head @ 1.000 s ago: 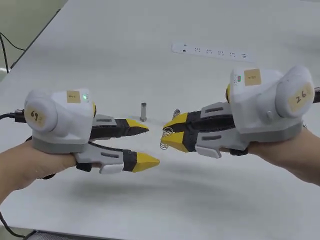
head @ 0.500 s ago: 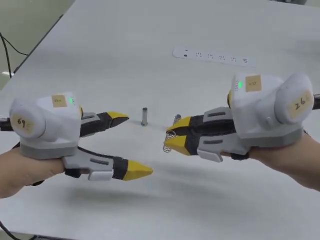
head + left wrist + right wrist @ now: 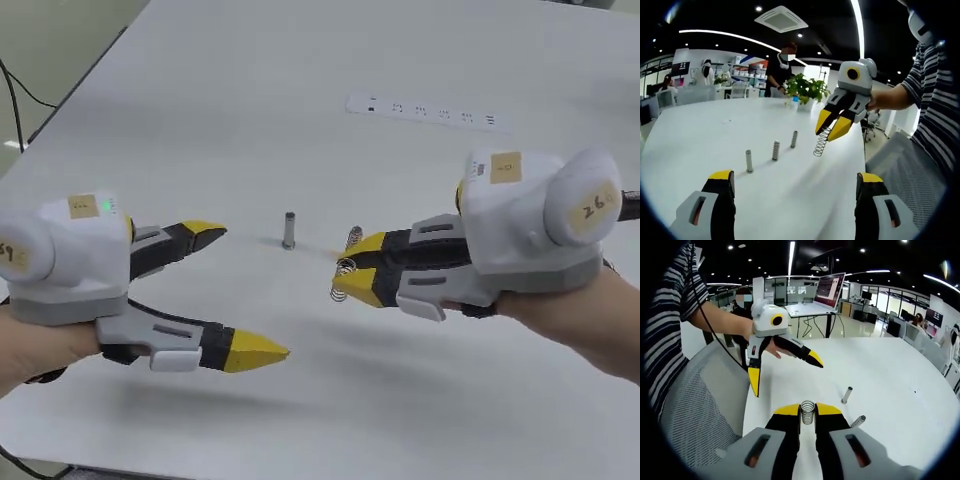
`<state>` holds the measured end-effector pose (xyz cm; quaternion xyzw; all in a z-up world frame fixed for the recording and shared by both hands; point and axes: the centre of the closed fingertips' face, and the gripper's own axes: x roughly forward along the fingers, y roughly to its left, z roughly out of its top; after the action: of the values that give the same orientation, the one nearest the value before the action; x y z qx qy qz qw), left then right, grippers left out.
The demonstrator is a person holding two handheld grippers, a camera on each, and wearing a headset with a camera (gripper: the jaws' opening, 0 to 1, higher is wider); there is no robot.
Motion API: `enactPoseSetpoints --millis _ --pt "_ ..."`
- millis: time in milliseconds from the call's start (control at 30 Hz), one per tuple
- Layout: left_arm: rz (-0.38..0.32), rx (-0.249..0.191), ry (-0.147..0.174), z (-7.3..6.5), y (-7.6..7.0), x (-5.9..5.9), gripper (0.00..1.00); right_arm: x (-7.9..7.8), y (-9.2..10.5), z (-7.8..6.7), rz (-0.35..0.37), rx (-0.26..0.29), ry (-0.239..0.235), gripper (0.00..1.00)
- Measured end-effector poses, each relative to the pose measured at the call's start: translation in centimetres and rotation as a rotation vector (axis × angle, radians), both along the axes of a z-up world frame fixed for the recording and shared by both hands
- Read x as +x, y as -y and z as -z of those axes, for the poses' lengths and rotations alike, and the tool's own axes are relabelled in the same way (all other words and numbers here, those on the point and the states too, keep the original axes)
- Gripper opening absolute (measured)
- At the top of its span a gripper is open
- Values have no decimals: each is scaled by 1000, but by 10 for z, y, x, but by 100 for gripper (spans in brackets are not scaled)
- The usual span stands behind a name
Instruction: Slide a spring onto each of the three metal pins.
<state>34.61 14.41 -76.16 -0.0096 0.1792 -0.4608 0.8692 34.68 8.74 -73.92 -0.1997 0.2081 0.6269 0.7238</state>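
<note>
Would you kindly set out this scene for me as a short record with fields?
left gripper: open, empty
right gripper: shut on a spring, above the table
bare pin: upright, no spring
middle pin: upright, spring on
far pin: upright, spring on
remaining: one pin to fill

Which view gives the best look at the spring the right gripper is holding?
Left gripper view: the spring hangs side-on, full length, from the right gripper. Right gripper view shows it end-on; head view, partly hidden by the jaws.
</note>
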Motion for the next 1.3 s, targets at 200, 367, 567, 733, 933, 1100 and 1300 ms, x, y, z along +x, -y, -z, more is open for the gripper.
enactPoseSetpoints --millis 200,367,567,733,933,1100,1300 --pt "-21 -38 27 -8 -8 -3 98 7 -4 10 27 -4 -14 8" --pt "-23 -25 24 -3 -12 -5 98 14 -10 12 41 -6 -11 8" --pt "-40 -31 14 2 -17 -8 98 24 -18 8 52 -1 -1 8" --pt "-56 -38 12 2 -18 -7 98 34 -27 7 64 0 7 8" --pt "-59 -40 8 2 -18 -9 98 51 -38 -1 92 19 17 8" --pt "-67 -41 5 4 -18 -9 98 69 -47 -10 148 69 -8 8" --pt "-71 -39 3 3 -19 -9 98 91 -53 -12 231 120 -64 8"
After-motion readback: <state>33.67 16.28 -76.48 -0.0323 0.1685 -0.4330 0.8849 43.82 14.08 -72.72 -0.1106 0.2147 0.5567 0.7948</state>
